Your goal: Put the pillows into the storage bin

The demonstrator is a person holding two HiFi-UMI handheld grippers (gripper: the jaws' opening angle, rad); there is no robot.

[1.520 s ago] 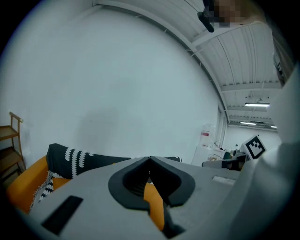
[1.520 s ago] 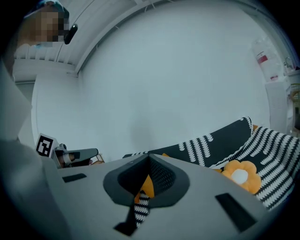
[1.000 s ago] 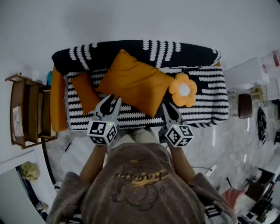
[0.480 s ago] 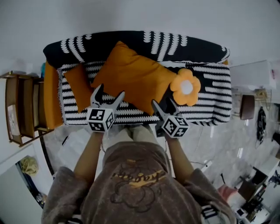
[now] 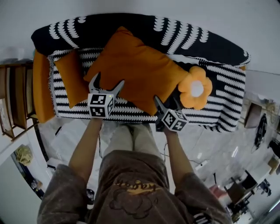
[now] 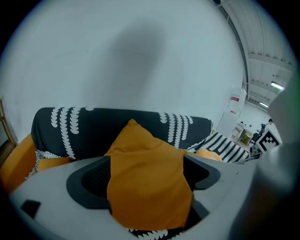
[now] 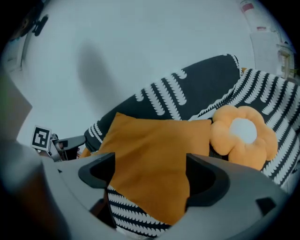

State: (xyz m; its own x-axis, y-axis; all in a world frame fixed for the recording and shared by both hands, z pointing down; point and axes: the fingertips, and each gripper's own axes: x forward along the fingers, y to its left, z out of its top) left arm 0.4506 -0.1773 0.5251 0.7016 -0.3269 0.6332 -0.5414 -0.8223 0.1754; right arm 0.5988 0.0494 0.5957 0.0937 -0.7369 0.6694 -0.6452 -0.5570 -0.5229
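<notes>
Nearest: the person's arms reach forward and down toward the sofa (image 5: pixel 210 111). Left gripper (image 5: pixel 108 81) has its jaws spread wide, just been opening. The lower left edge of the big orange pillow (image 5: pixel 135 65) lies in the gap, but the pads don't press on it. Right gripper (image 5: pixel 166 103) is the same: jaws wide apart, just been opening, with the pillow's bottom corner framed between them and nothing clamped. Both grippers point down at the seat's front edge, one on each side of that pillow.

On the seat the big orange pillow leans back against the black backrest, tilted corner-up. Small orange pillow (image 5: pixel 74 81) lies just left of it, partly tucked behind. Flower pillow (image 5: pixel 195 89) is on the right, touching the big one's right corner. Wooden shelf (image 5: pixel 13 100) stands off the sofa's left end. Plain wall (image 5: pixel 140 8) behind.

Progress: nothing done yet, as far as I can judge. All three pillows are on the sofa and none is lifted. The storage bin is not in any view, so I can't say where it stands. Looks like the step in hand is a two-gripper grab of the big pillow. Left to do: grip, carry and drop it, then the other two.
</notes>
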